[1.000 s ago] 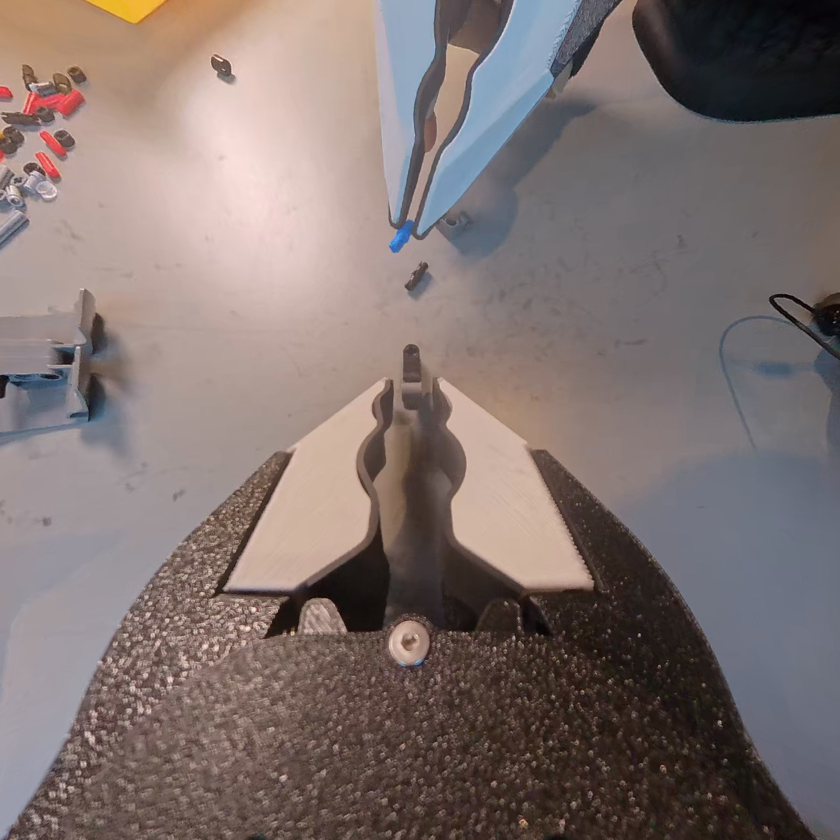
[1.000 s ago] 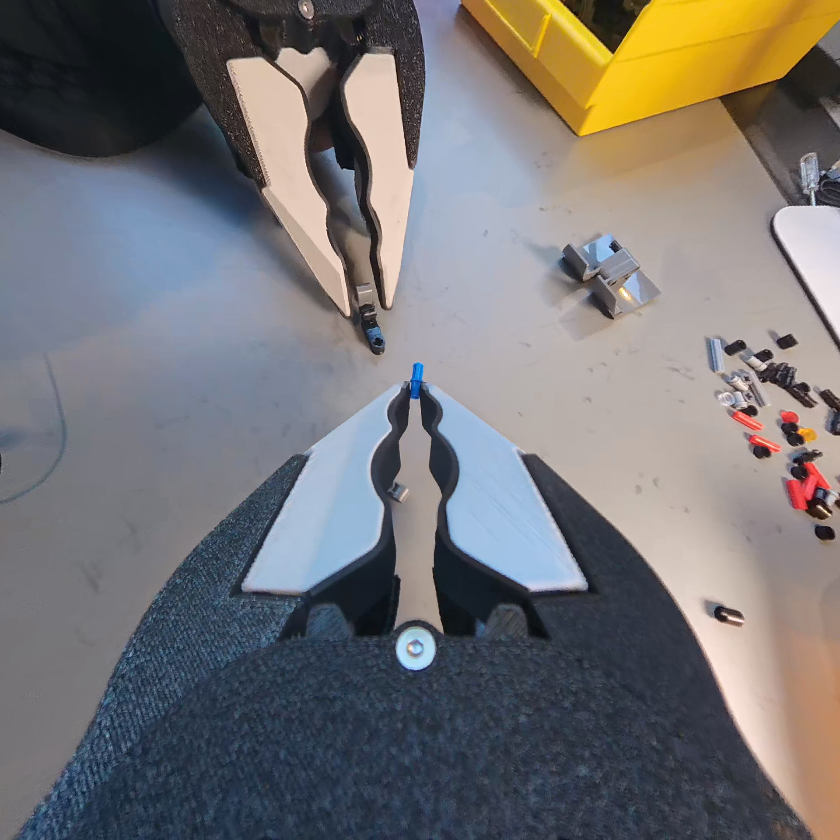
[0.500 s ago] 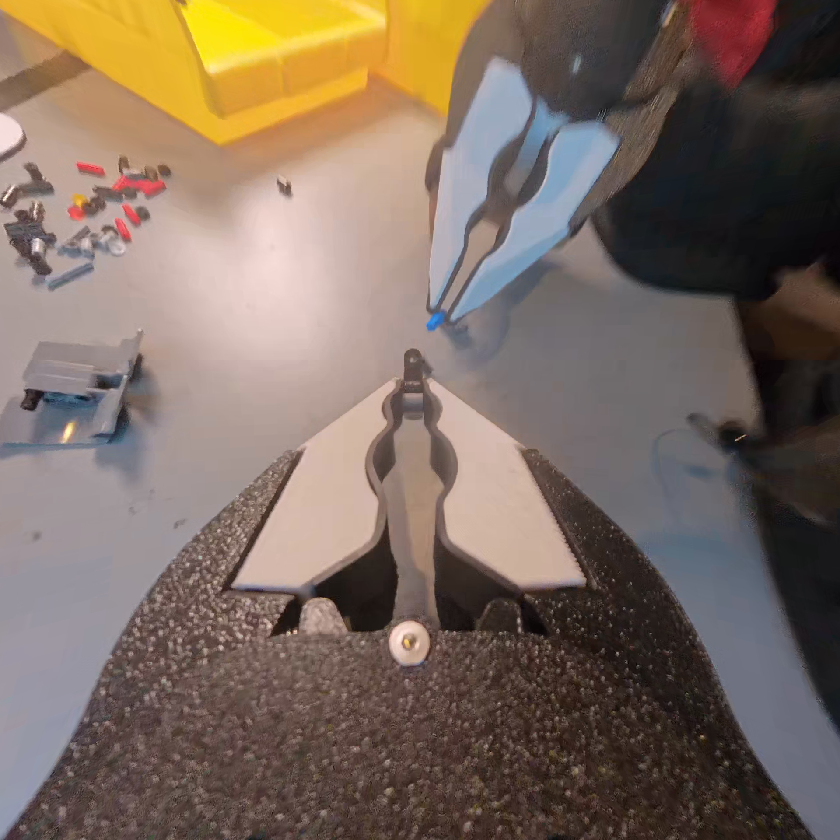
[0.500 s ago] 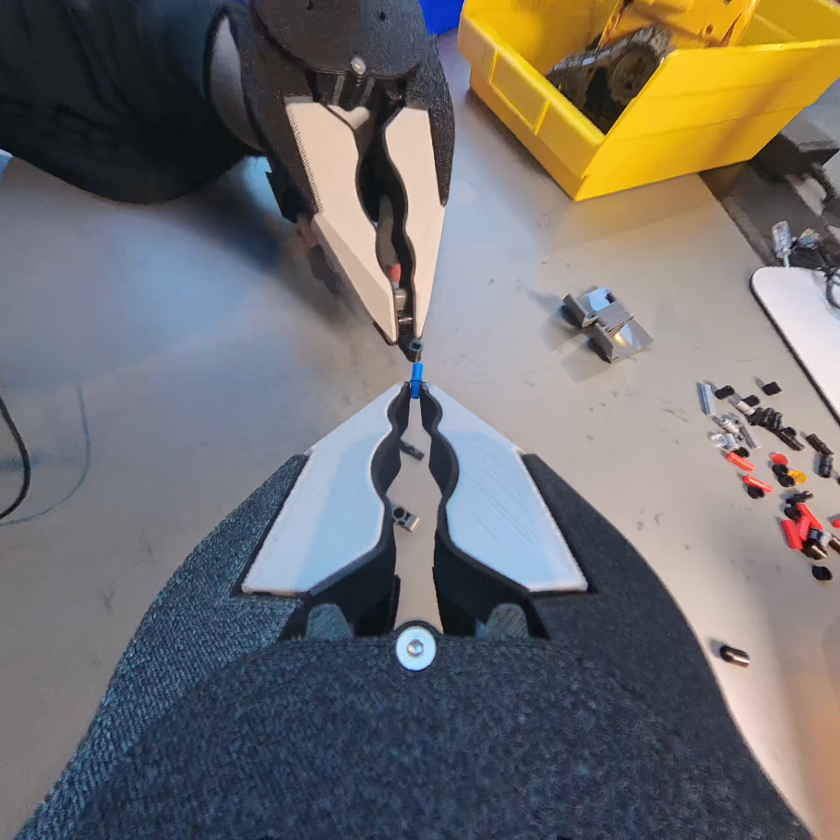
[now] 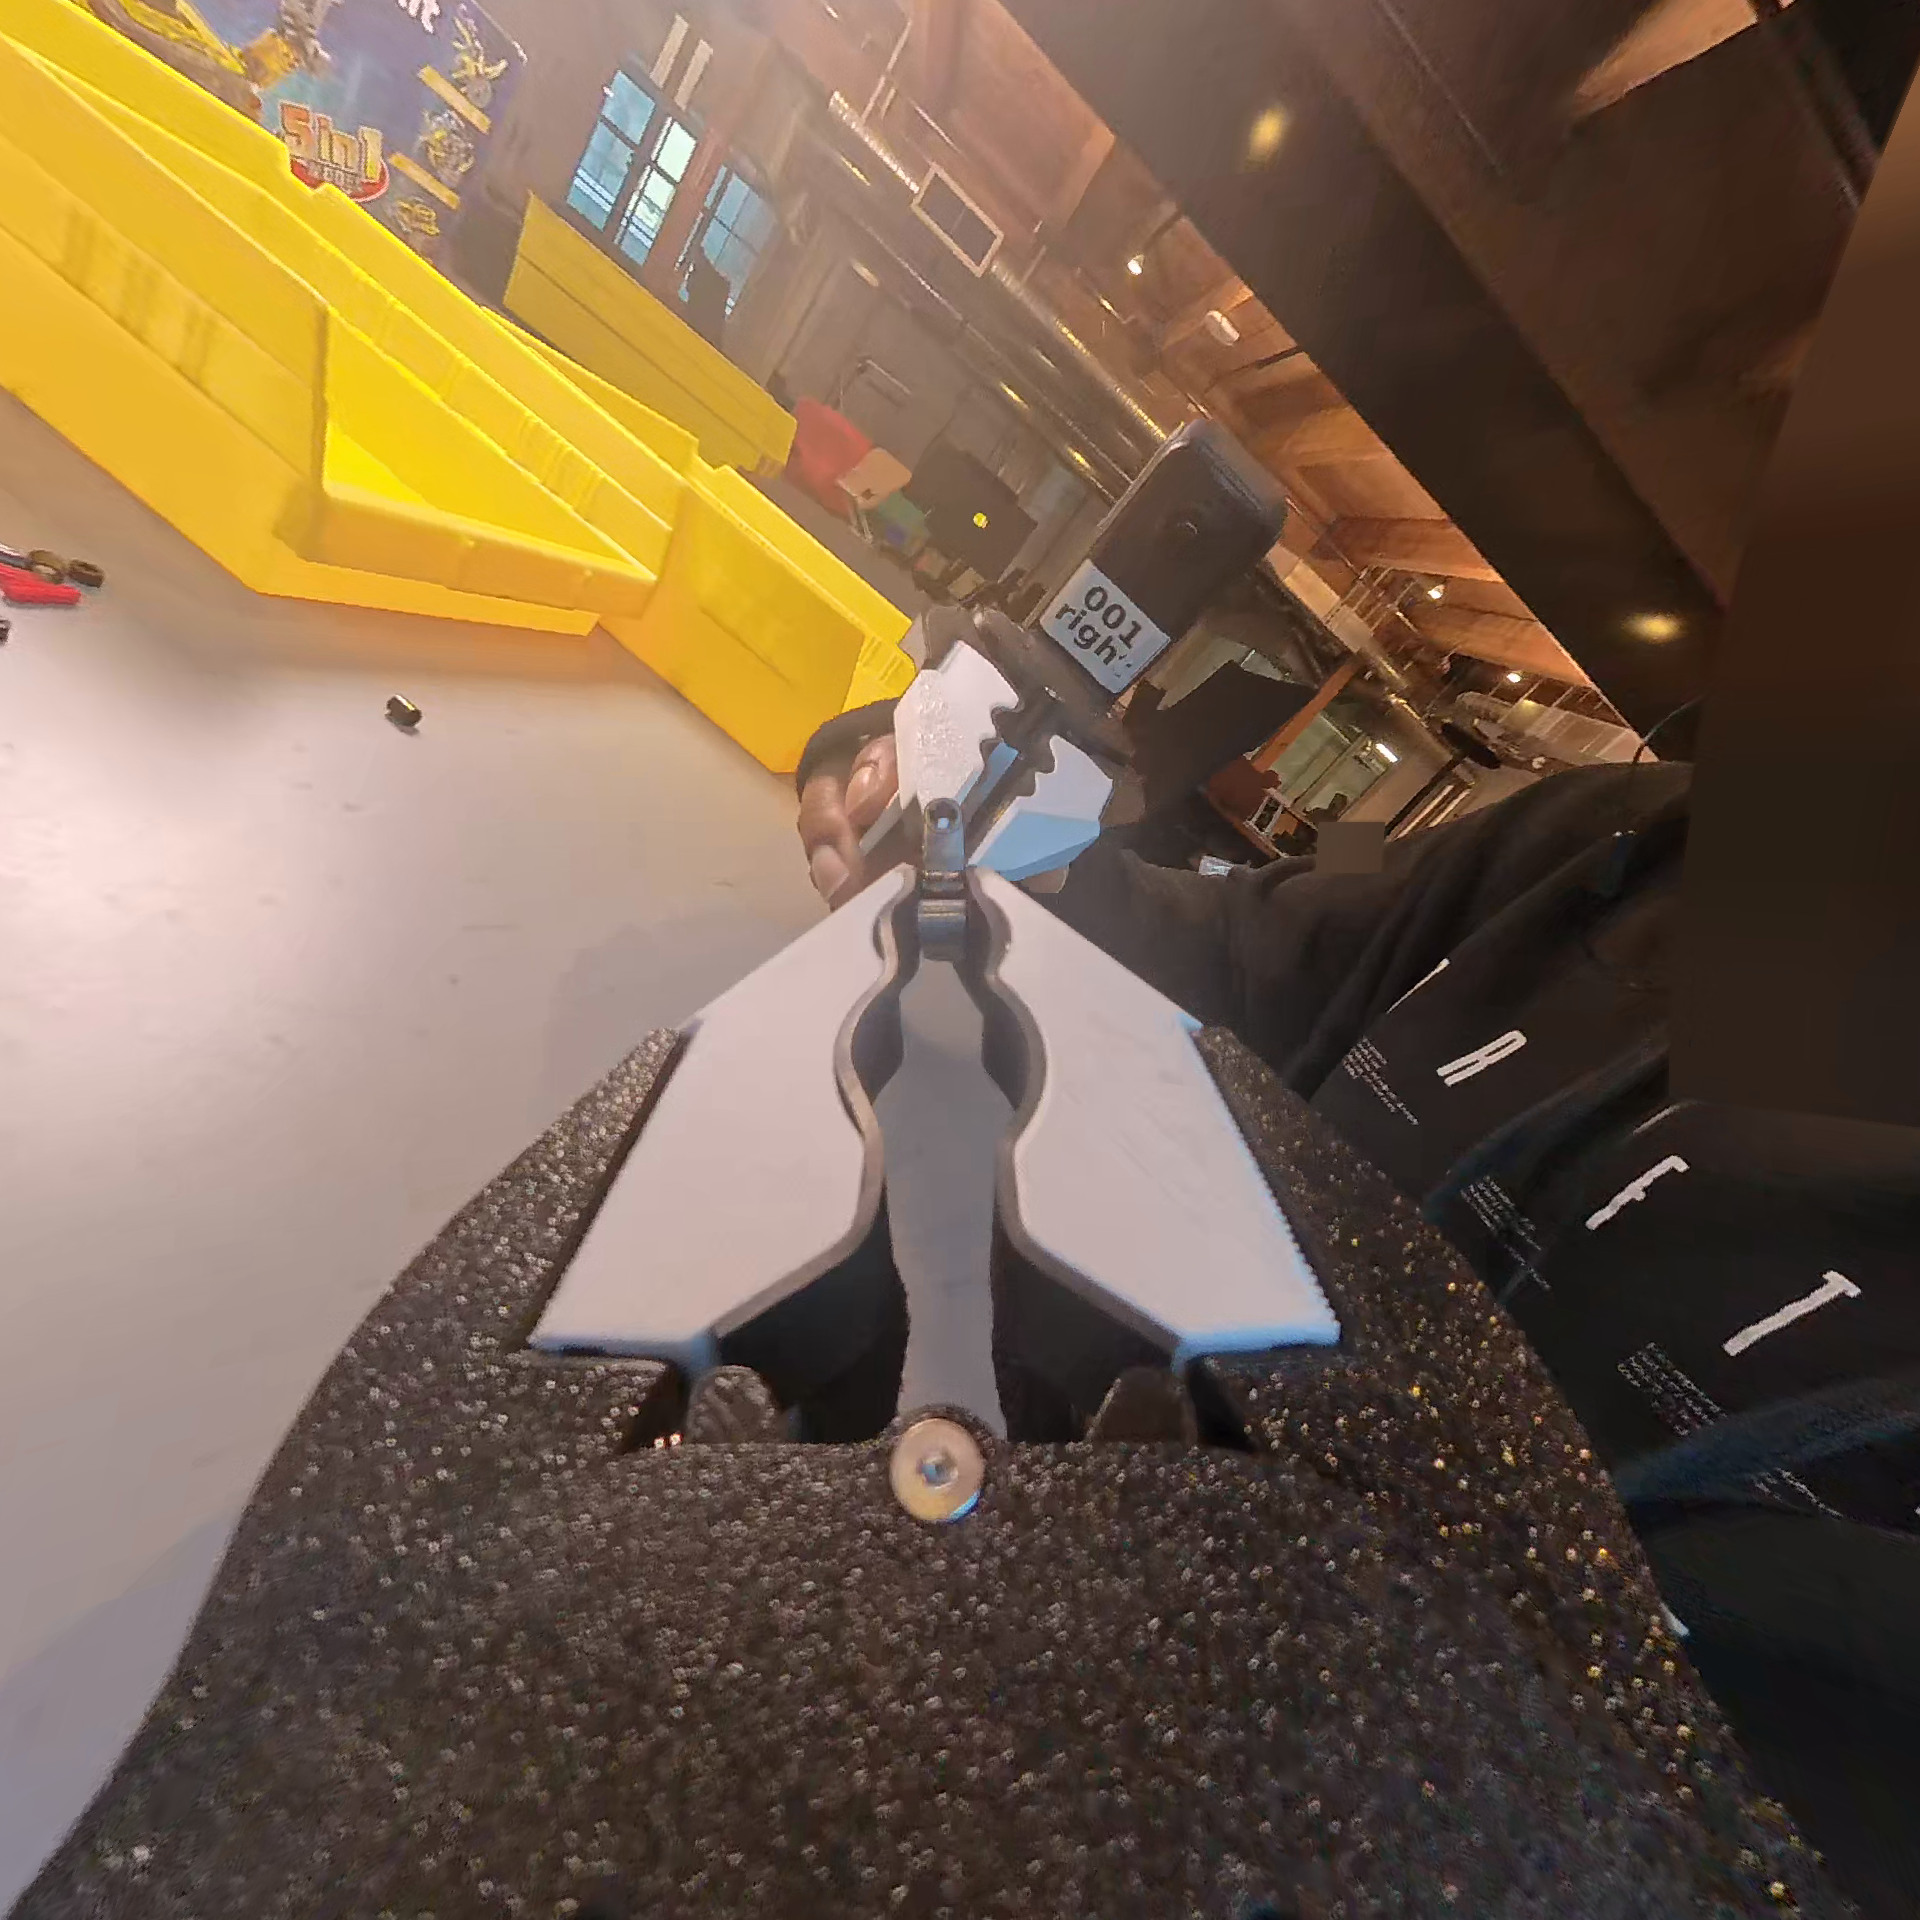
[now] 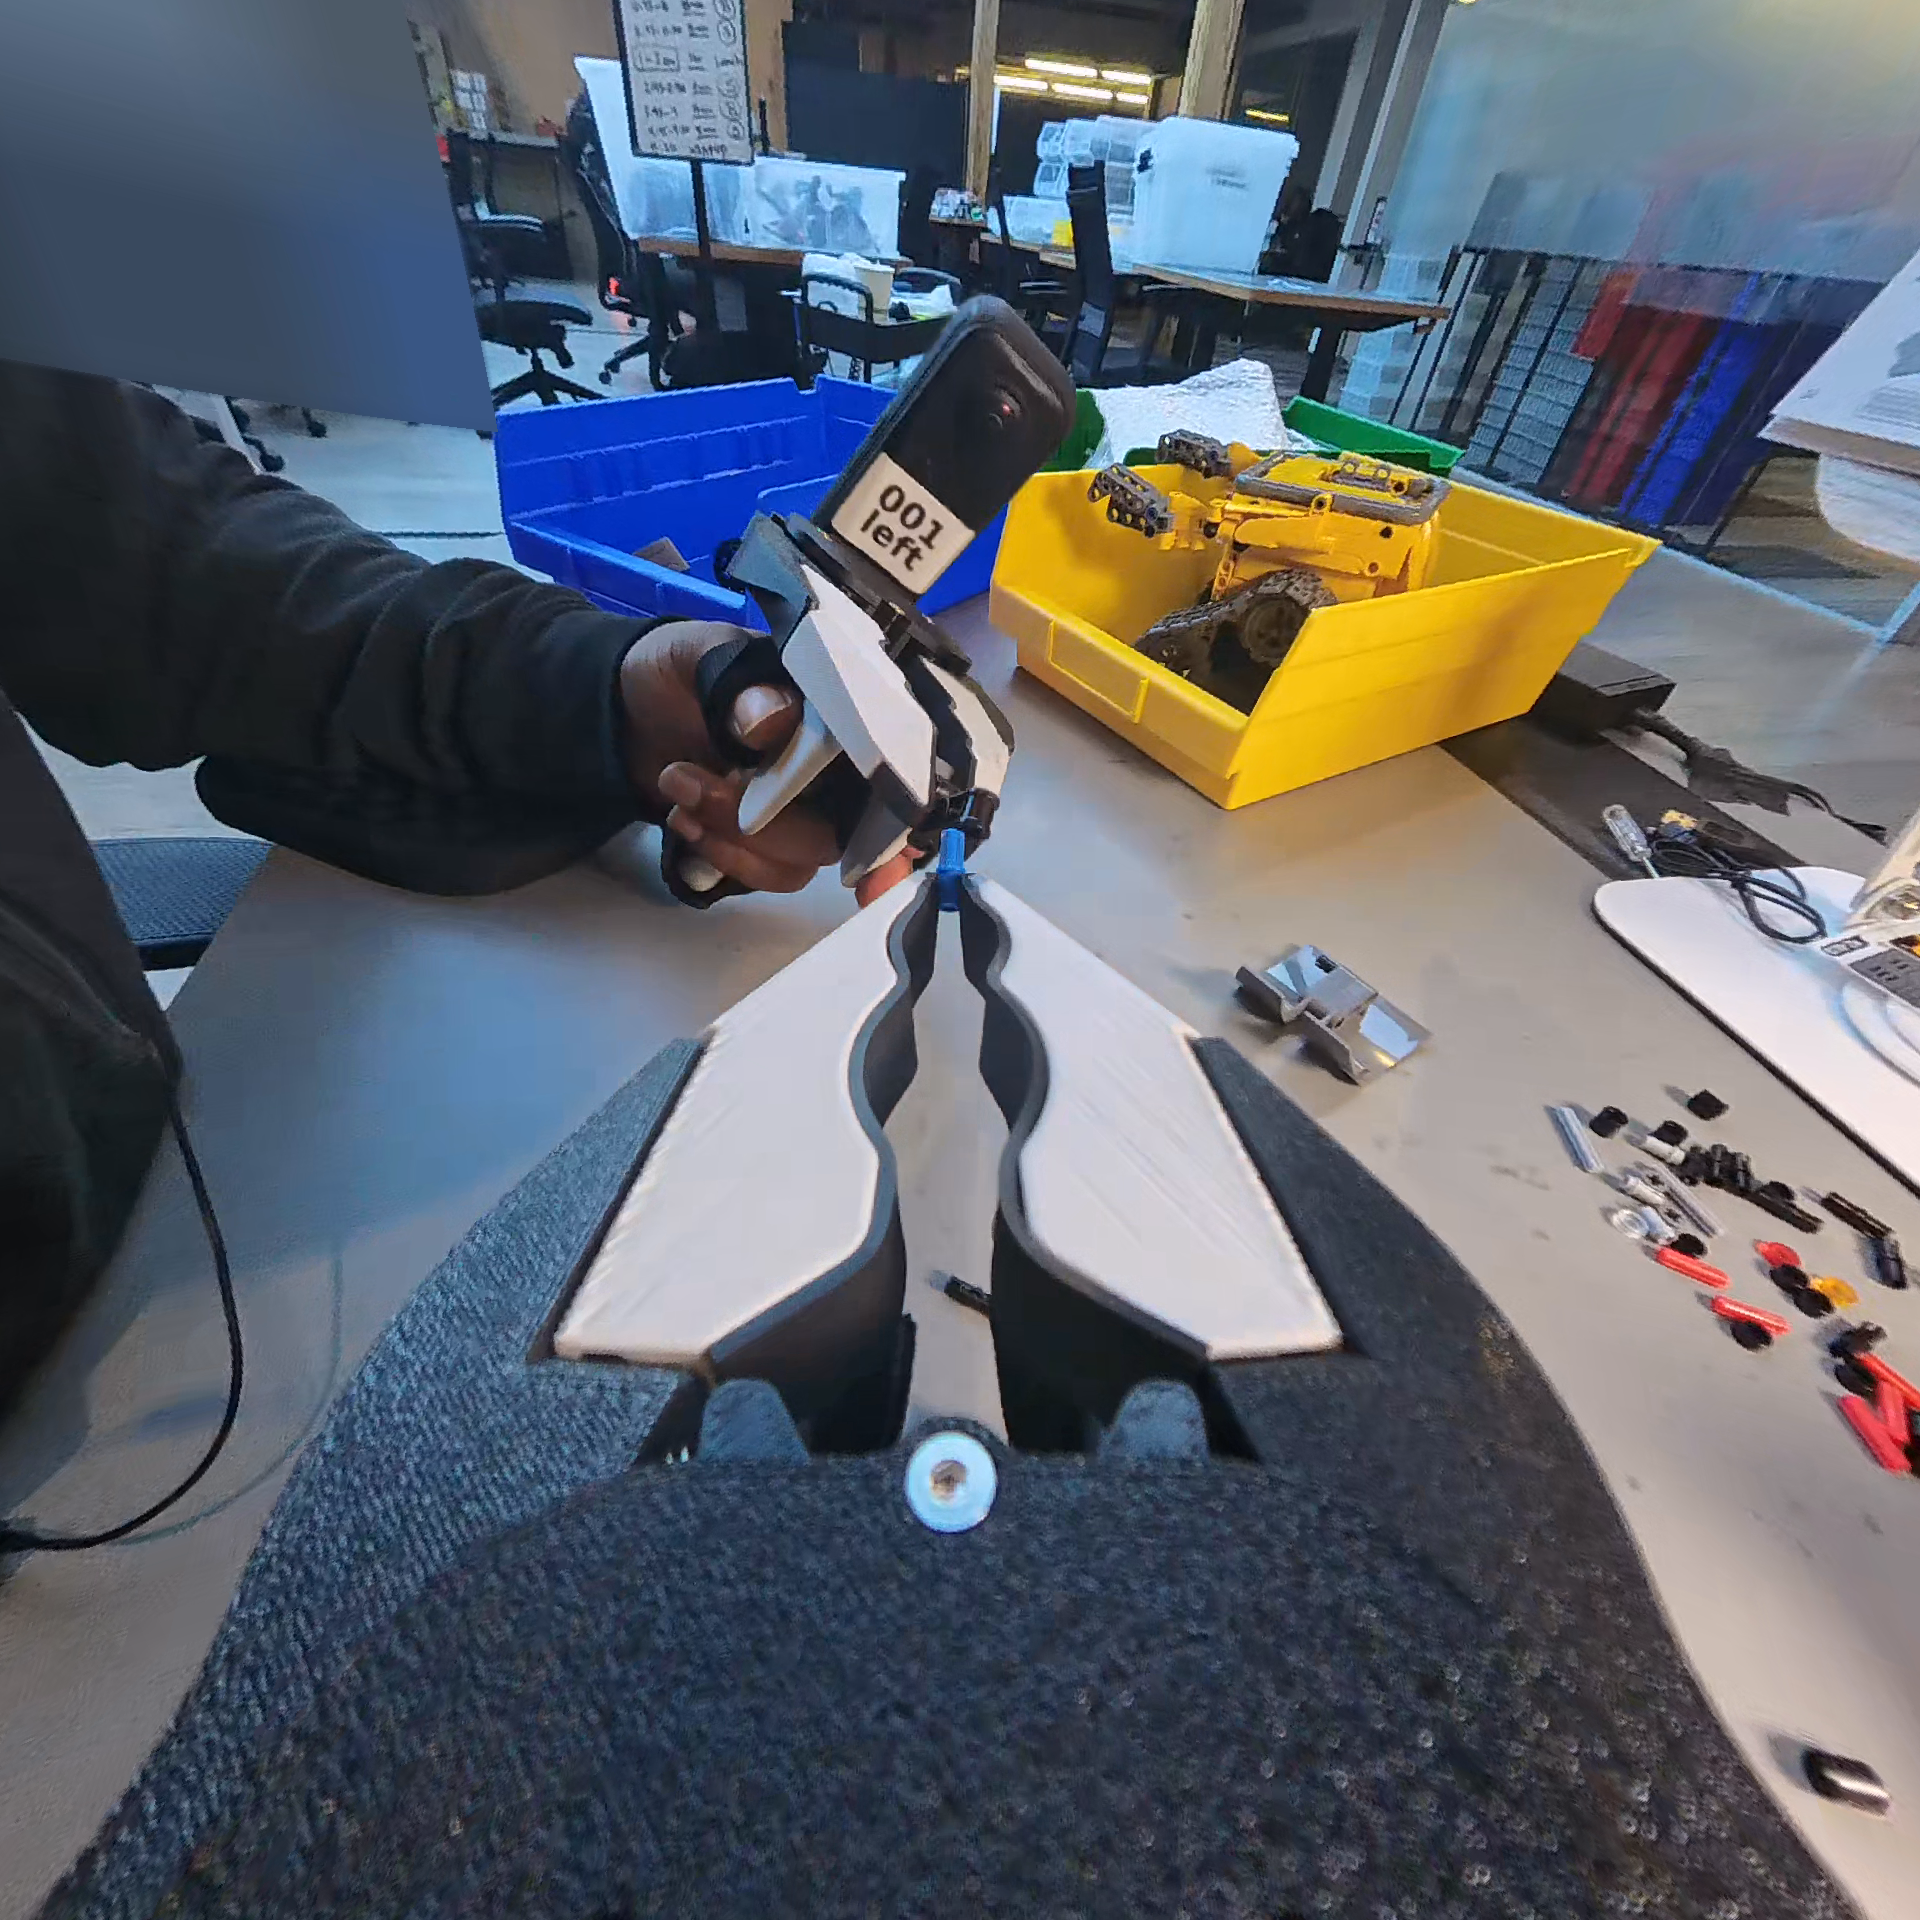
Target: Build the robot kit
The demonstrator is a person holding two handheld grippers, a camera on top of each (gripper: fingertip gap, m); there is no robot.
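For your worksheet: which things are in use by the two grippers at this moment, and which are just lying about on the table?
In use:
left gripper shut on black connector
right gripper shut on blue pin

Lying about:
yellow bin with tracked model
grey bracket
loose small parts

Two yellow bins (image 6: 1340,675), one blue bin (image 6: 623,488).

A yellow bin (image 6: 1340,665) sits far right on the grey table (image 6: 436,1039), a tracked yellow model (image 6: 1288,551) inside. A blue bin (image 6: 665,488) lies just left of it. Near right: a grey bracket piece (image 6: 1330,1013), then scattered black and red pins (image 6: 1766,1247).
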